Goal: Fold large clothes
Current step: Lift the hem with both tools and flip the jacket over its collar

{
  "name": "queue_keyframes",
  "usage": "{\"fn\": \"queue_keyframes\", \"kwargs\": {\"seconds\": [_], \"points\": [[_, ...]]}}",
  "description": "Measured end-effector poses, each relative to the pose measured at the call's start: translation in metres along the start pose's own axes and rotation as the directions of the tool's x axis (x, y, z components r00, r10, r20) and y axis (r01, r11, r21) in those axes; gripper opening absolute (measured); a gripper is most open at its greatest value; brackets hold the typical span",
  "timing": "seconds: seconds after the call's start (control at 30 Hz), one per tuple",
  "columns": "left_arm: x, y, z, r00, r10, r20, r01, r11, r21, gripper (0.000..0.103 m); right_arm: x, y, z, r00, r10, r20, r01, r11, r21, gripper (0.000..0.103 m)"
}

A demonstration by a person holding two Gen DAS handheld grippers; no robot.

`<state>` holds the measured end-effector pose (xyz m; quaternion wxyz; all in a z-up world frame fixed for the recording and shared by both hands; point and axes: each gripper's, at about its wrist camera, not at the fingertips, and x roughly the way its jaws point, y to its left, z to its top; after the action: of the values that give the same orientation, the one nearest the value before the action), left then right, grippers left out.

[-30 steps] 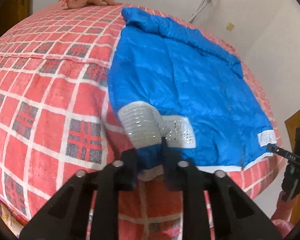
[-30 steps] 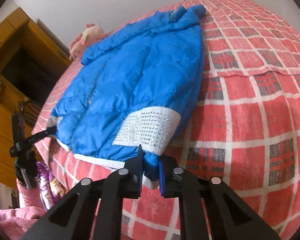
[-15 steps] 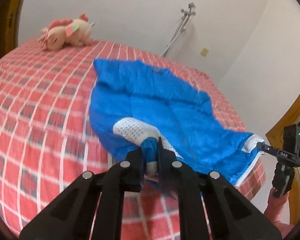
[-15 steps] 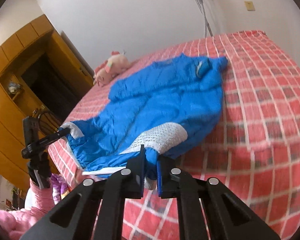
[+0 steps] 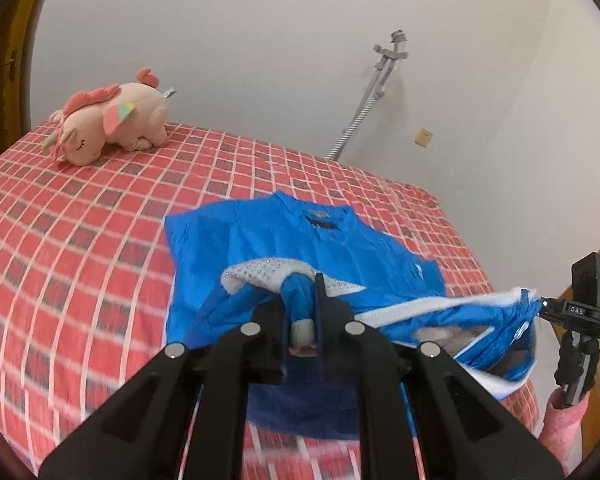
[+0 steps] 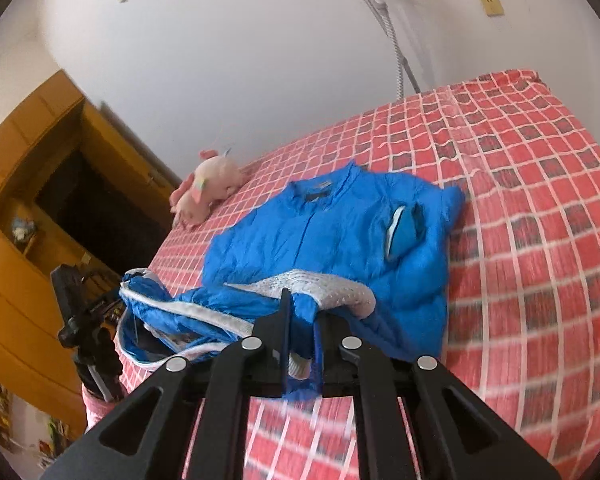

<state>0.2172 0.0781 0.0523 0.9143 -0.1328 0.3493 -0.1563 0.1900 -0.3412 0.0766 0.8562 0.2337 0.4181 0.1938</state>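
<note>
Both pairs of jaws were closed on the hem of the blue jacket (image 5: 260, 240): the left gripper (image 5: 304, 312) pinched a bunched fold of blue cloth with a white ribbed edge, and the right gripper (image 6: 302, 320) clamped the same sort of fold at the other hem corner. The jacket lay on the bed (image 5: 80, 240), collar toward the wall, its upper half flat on the red checked cover — its lower half was lifted off the cover and hung between the two grippers. A silvery studded band (image 5: 268, 270) draped over the cloth just above the left jaws; in the right view a like band (image 6: 320, 284) curved over the right jaws. In the left view the right gripper (image 5: 540, 304) showed at the far edge, holding the raised hem, the lining open beneath it. A folded cuff (image 6: 402, 228) rested on the jacket's flat part. A pink plush toy (image 5: 112, 120) lay near the head of the bed, well apart from the jacket — a grey crutch (image 5: 372, 92) leaned against the wall behind.
</note>
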Motion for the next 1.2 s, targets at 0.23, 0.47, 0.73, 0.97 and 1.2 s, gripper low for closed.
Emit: {"fn": "queue_keyframes", "kwargs": {"seconds": [0.23, 0.47, 0.73, 0.97, 1.2], "points": [[0.078, 0.012, 0.037, 0.998, 0.049, -0.038, -0.049, 0.999, -0.003, 0.009, 0.058, -0.034, 0.049, 0.998, -0.035, -0.049, 0.038, 0.997, 0.069, 0.008], [0.149, 0.037, 0.053, 0.991, 0.077, -0.111, -0.083, 0.996, -0.046, 0.010, 0.120, -0.075, 0.073, 0.994, -0.040, -0.105, 0.055, 0.988, 0.142, 0.008], [0.203, 0.069, 0.043, 0.982, 0.084, -0.168, -0.102, 0.990, -0.097, 0.014, 0.154, -0.098, 0.075, 0.993, -0.044, -0.106, 0.060, 0.987, 0.147, 0.017], [0.173, 0.065, 0.046, 0.988, 0.018, -0.153, -0.034, 0.994, -0.107, 0.059, 0.124, -0.071, 0.066, 0.996, -0.082, -0.045, 0.083, 0.996, 0.024, 0.072], [0.138, 0.069, 0.034, 0.984, 0.139, -0.116, -0.138, 0.990, 0.017, 0.073, 0.126, -0.066, 0.055, 0.968, -0.239, -0.070, 0.234, 0.969, -0.080, 0.073]]}}
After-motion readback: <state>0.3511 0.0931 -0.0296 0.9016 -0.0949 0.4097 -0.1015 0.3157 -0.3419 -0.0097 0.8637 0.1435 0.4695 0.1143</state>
